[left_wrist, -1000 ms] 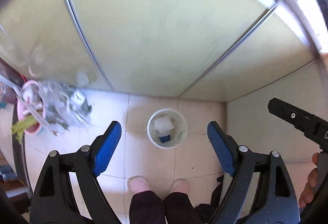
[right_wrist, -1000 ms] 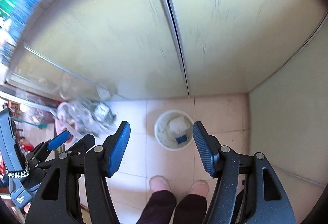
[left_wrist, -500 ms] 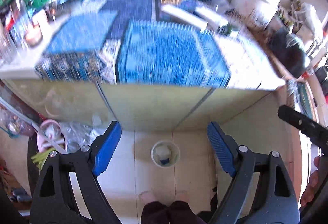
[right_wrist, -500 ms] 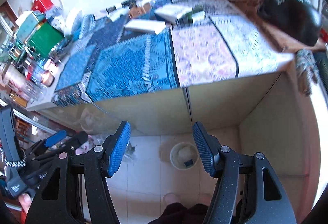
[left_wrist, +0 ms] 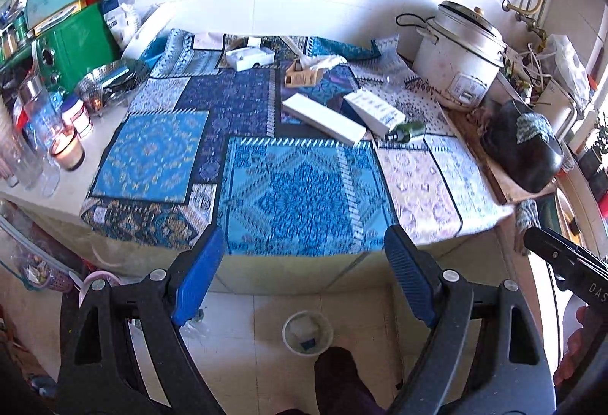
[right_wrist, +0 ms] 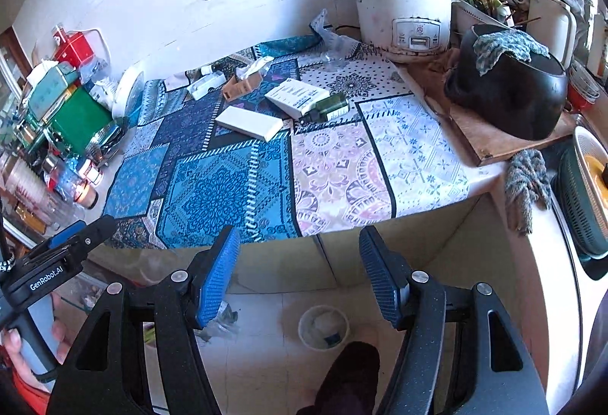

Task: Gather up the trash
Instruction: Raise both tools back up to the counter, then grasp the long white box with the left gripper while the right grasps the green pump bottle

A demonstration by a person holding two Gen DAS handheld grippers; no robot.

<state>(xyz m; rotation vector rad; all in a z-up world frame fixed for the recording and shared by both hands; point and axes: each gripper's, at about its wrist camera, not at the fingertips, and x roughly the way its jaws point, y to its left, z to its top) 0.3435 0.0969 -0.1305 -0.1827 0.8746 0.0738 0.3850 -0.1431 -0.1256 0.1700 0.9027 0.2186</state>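
Note:
A small white waste bin (left_wrist: pixel 307 336) stands on the tiled floor below the counter, with trash inside; it also shows in the right wrist view (right_wrist: pixel 323 327). On the patterned counter cloth lie a long white box (left_wrist: pixel 323 123), a printed white carton (left_wrist: pixel 374 111), a dark green bottle (left_wrist: pixel 406 131), a tan cardboard box (left_wrist: pixel 303 76) and an open white box (left_wrist: pixel 249 57). The same items show in the right wrist view: the long white box (right_wrist: pixel 249 123), the carton (right_wrist: pixel 296 97), the bottle (right_wrist: pixel 330 107). My left gripper (left_wrist: pixel 300 285) and right gripper (right_wrist: pixel 298 274) are open and empty, held above the floor before the counter edge.
A white rice cooker (left_wrist: pixel 458 54) and a black pot with a cloth (left_wrist: pixel 522 149) stand at the counter's right. Jars, a candle glass (left_wrist: pixel 68 149) and a green tin (left_wrist: pixel 72 42) crowd the left. A pink basket (left_wrist: pixel 97 280) sits on the floor left.
Both grippers have risen and tilted up from the floor and cabinet doors, so the counter top came into view. The bin now looks smaller and lower. Both stay open.

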